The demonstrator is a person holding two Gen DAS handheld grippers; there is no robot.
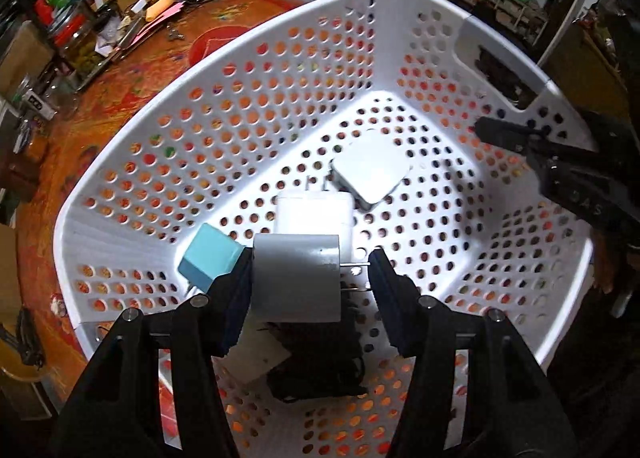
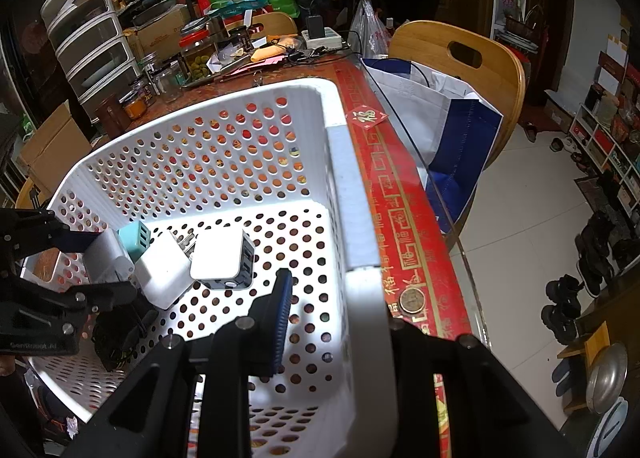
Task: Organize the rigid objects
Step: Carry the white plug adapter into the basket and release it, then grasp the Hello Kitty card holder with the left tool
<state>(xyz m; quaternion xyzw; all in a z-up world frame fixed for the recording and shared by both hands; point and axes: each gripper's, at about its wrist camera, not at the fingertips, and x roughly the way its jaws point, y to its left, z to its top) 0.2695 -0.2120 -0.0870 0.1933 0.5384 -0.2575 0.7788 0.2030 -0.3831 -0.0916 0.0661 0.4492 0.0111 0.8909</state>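
We've got the grey charger point(image 1: 296, 278) sitting sideways between our left hand-held gripper point(image 1: 310, 272) fingers, prongs pointing right, over the basket point(image 1: 224, 41); jaws look slightly slack. Right hand-held gripper point(image 2: 340, 298) clamps the basket rim.

chargers point(image 1: 312, 213) crowd the basket point(image 1: 120, 185) floor's left; its perforated right half lies open.

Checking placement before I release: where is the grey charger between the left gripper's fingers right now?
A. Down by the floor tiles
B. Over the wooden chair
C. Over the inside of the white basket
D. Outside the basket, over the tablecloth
C: in the left wrist view the grey charger sits between the left gripper fingers, with the white basket perforated floor and walls all around it.
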